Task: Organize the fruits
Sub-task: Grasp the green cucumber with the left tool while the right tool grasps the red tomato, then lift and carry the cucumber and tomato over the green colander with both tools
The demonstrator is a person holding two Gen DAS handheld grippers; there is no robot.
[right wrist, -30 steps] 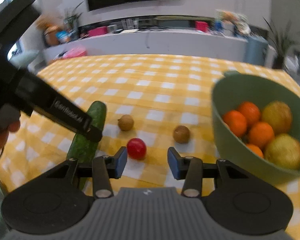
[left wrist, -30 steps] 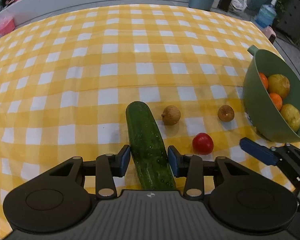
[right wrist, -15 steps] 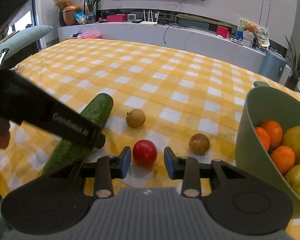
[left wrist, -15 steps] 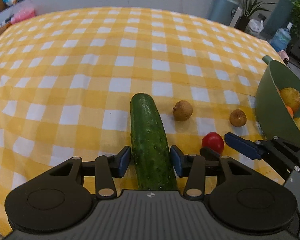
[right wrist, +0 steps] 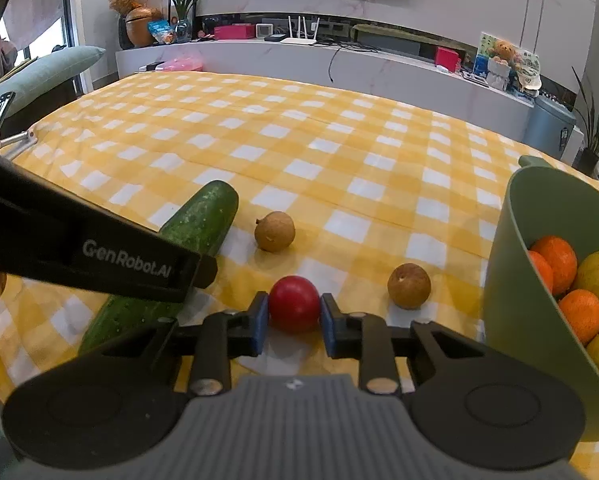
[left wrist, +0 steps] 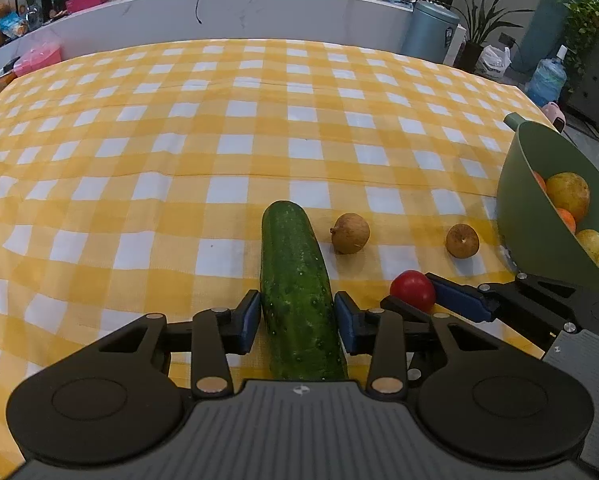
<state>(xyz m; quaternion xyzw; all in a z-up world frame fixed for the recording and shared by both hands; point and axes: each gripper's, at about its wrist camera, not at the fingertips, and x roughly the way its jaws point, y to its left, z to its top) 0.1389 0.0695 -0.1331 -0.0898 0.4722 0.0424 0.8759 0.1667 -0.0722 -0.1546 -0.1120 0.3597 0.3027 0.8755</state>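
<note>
Fruits lie near the front edge of a yellow-and-white checked tablecloth [left wrist: 227, 148], with more already piled in a green bowl [right wrist: 511, 264] at the right. The left gripper [left wrist: 297, 316] straddles a cucumber [left wrist: 295, 292] that lies lengthwise on the cloth; its jaws are closing, and the blue pads [left wrist: 248, 320] sit right at the cucumber's sides, the left one touching, the right one so close that contact cannot be judged. The right gripper [right wrist: 293, 322] has its jaws pressed in on a small red tomato-like fruit [right wrist: 294, 303], pinching it between both pads on the cloth. Two brown round fruits rest apart from the grippers: one [right wrist: 274, 231] just beside the cucumber's far end, the other [right wrist: 408, 286] near the bowl. Inside the bowl sit oranges [right wrist: 555, 258] and yellow fruits [left wrist: 567, 196].
</note>
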